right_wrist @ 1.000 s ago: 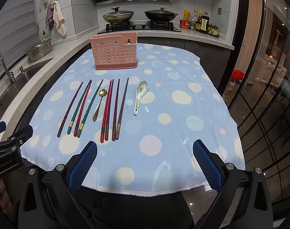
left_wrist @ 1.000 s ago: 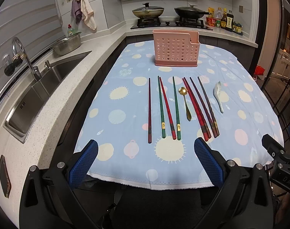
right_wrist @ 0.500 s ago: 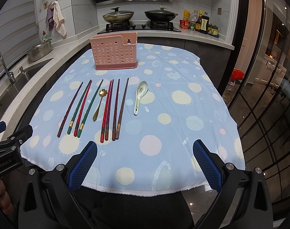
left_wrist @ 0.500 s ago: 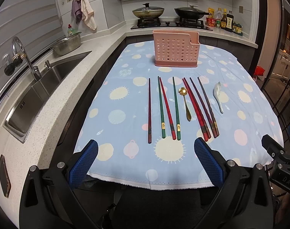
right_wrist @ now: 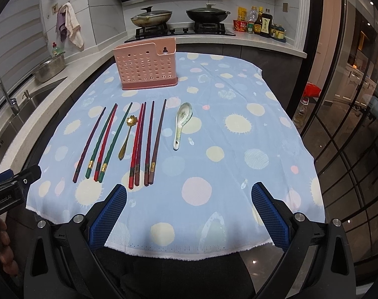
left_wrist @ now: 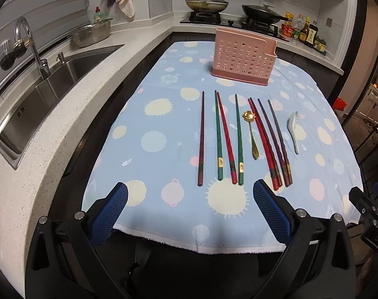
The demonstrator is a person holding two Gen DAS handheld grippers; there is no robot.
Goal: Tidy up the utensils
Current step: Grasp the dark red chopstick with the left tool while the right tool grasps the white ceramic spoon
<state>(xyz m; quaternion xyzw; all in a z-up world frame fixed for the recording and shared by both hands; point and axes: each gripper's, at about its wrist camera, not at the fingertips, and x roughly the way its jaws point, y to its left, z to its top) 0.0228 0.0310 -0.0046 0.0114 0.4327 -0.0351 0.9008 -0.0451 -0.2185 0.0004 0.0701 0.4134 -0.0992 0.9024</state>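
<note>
Several chopsticks (left_wrist: 237,137) (right_wrist: 139,142) in dark red, green, red and purple lie side by side on the blue dotted tablecloth (left_wrist: 159,114) (right_wrist: 238,149). Among them lies a gold flower-shaped spoon (left_wrist: 251,132) (right_wrist: 127,134), and to their right a white ceramic spoon (left_wrist: 294,129) (right_wrist: 182,122). A pink perforated utensil holder (left_wrist: 243,54) (right_wrist: 147,66) stands upright behind them. My left gripper (left_wrist: 190,199) hangs open at the table's near edge, in front of the chopstick ends. My right gripper (right_wrist: 189,199) is open too, further right, with nothing between its fingers.
A stone counter with a steel sink (left_wrist: 42,94) and tap (left_wrist: 27,42) runs along the left. Behind are a stove with two lidded pans (right_wrist: 151,17), sauce bottles (right_wrist: 261,25), a metal bowl (left_wrist: 93,35) and hanging cloths (right_wrist: 69,25). Glass doors (right_wrist: 350,124) stand right.
Both views have shifted slightly, the left one swinging a little to the left. Nothing on the table has moved and both grippers stay open.
</note>
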